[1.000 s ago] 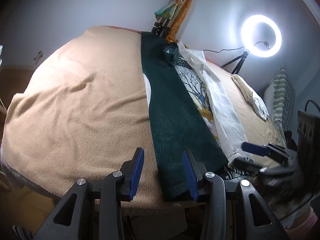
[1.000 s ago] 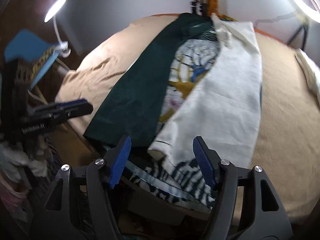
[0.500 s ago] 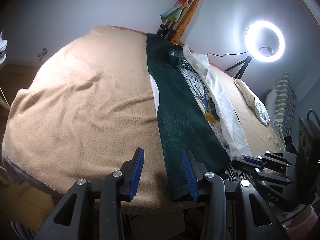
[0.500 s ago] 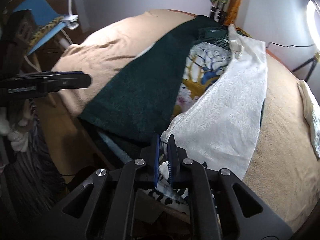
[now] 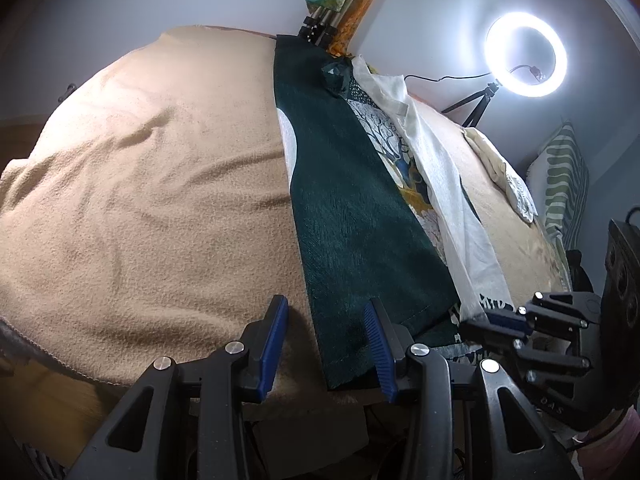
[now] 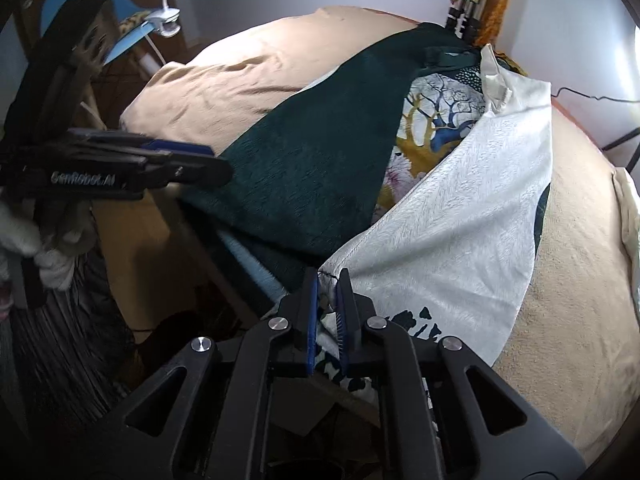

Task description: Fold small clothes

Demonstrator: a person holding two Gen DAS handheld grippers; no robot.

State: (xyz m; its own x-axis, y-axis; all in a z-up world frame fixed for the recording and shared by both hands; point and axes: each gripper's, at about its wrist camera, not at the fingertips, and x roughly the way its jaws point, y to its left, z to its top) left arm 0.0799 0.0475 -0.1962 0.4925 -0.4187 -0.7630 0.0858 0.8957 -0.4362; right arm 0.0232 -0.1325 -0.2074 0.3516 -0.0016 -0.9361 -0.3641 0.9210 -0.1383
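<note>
A long garment lies on the tan blanket [image 5: 140,200]. Its dark green flap [image 5: 352,216] is folded over the left side and its white flap [image 6: 460,216] over the right, with a tree print [image 6: 432,124] showing between them. My right gripper [image 6: 329,280] is shut on the near corner of the white flap at the table edge; it also shows in the left wrist view [image 5: 492,320]. My left gripper [image 5: 326,332] is open, its jaws either side of the green flap's near left corner; it also shows in the right wrist view [image 6: 192,156].
A ring light [image 5: 524,54] on a tripod stands at the back right. A cream cloth [image 5: 508,176] lies at the blanket's right side, by a striped cushion [image 5: 568,184]. A tripod with colourful fabric [image 5: 340,4] stands at the back. A blue chair [image 6: 92,12] and clamp lamp are on the left.
My right gripper has gone from open to shut on the white flap's near corner. My left gripper has moved in closer to the green flap's corner and stays open.
</note>
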